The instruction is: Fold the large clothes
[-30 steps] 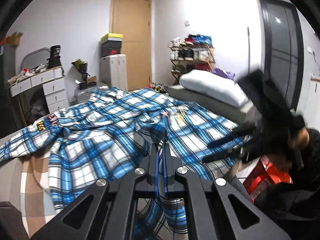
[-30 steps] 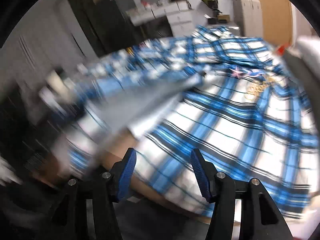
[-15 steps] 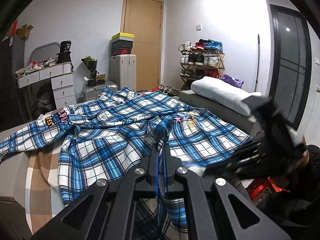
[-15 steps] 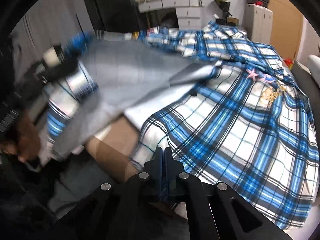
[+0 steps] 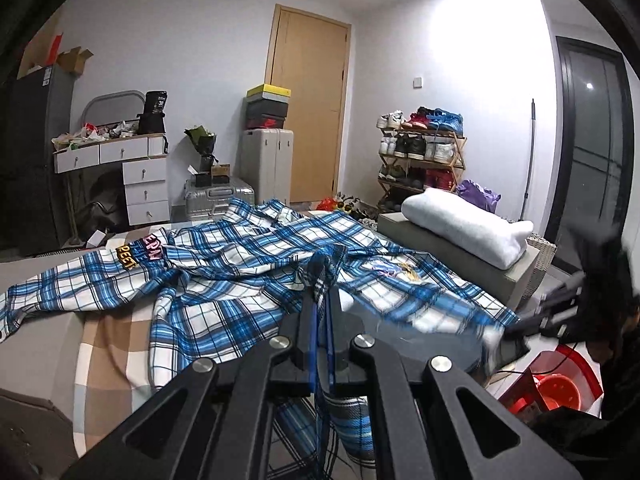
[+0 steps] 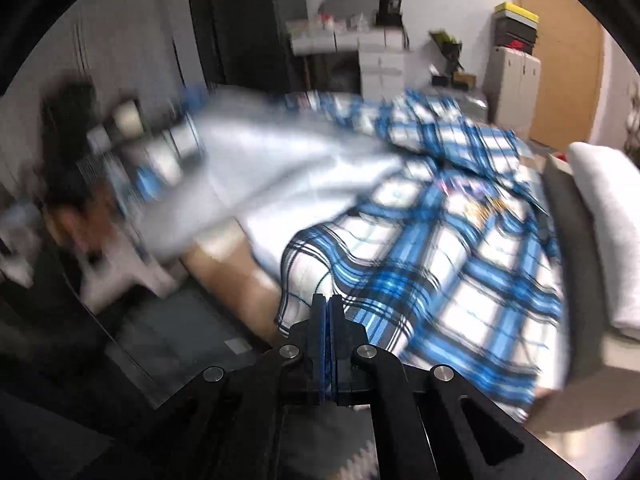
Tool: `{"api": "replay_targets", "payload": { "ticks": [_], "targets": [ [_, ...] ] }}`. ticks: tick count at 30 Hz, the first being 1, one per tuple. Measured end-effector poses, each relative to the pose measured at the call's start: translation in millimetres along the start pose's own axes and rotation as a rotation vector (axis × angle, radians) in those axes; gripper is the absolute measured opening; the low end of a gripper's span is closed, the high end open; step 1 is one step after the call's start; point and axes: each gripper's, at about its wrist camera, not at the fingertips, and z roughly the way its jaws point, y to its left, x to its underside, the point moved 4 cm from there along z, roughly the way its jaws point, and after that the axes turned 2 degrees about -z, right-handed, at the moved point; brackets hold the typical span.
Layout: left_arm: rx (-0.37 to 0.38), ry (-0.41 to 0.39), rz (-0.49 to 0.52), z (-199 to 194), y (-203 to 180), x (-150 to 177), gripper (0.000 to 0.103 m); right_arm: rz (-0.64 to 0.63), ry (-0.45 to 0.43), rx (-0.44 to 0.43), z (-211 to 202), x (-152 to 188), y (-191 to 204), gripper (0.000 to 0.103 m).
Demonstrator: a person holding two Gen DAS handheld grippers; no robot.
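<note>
Both the left gripper point(image 5: 320, 312) and right gripper point(image 6: 328, 304) are pinching the plaid shirt's point(image 5: 240, 280) near hem, which is sprawling rumpled ahead, no fold yet made.

Blue/white plaid shirt point(image 5: 248, 280); tan-check bedsheet point(image 5: 108, 344).

Checked bed point(image 5: 108, 344) under spread plaid shirt point(image 5: 224, 280)
</note>
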Motion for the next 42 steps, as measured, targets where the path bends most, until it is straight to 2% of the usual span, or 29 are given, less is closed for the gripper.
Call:
{"api": "replay_targets", "payload": {
  "ticks": [1, 2, 3, 5, 7, 9, 11, 14, 16, 17, 18, 22, 23, 25, 28, 32, 36, 38, 40, 42],
  "targets": [
    [0.002, -0.002, -0.002, 0, 1, 0, 0.000, -0.023, 0.043, 0.026, 7, 4, 4, 0.005],
    [0.001, -0.005, -0.003, 0, 3, -2, 0.000, -0.046, 0.058, 0.033, 12, 4, 8, 0.012],
    [-0.002, -0.010, 0.001, 0, 4, -4, 0.000, -0.051, 0.044, 0.016, 13, 1, 10, 0.031],
    [-0.008, -0.022, 0.005, -1, 6, -8, 0.000, -0.027, -0.037, -0.047, 6, -15, 17, 0.058],
    [-0.005, -0.036, -0.001, -3, 10, -15, 0.000, -0.014, -0.112, -0.133, 7, -33, 33, 0.058],
    [-0.006, -0.046, -0.005, -3, 13, -23, 0.000, -0.032, -0.123, -0.157, 22, -46, 50, 0.058],
    [-0.010, -0.054, 0.005, -2, 15, -33, 0.000, -0.086, -0.088, -0.142, 53, -56, 67, 0.057],
    [-0.018, -0.058, 0.019, -1, 19, -42, 0.000, -0.111, 0.039, -0.103, 108, -59, 80, 0.056],
    [-0.019, -0.056, 0.016, 1, 22, -46, 0.000, -0.137, 0.096, -0.084, 136, -55, 84, 0.041],
    [-0.019, -0.054, 0.015, 2, 23, -47, 0.000, -0.144, 0.068, -0.074, 140, -55, 83, 0.024],
    [-0.025, -0.052, 0.017, 3, 23, -47, 0.000, -0.142, 0.066, -0.081, 138, -54, 82, 0.002],
    [-0.023, -0.042, 0.039, 4, 18, -44, 0.000, -0.103, 0.046, -0.155, 111, -41, 64, 0.002],
    [-0.023, -0.041, 0.045, 4, 16, -43, 0.000, -0.101, 0.043, -0.196, 100, -34, 59, 0.002],
    [-0.021, -0.040, 0.053, 4, 13, -43, 0.000, -0.111, 0.014, -0.256, 78, -18, 54, 0.002],
    [-0.013, -0.036, 0.063, 4, 9, -42, 0.000, -0.166, 0.024, -0.316, 54, 5, 54, 0.002],
    [-0.005, -0.021, 0.096, 7, 1, -40, 0.000, -0.234, 0.146, -0.274, 59, 32, 52, 0.002],
    [-0.006, -0.004, 0.133, 9, -6, -36, 0.000, -0.224, 0.218, -0.196, 64, 47, 29, 0.003],
    [-0.006, 0.000, 0.138, 9, -8, -35, 0.000, -0.230, 0.234, -0.143, 61, 52, 17, 0.007],
    [0.011, 0.008, 0.137, 8, -10, -33, 0.000, -0.211, 0.207, -0.143, 52, 49, 11, 0.013],
    [0.032, 0.021, 0.150, 9, -18, -29, 0.000, -0.225, 0.147, -0.178, 36, 42, 17, 0.038]
  ]
}}
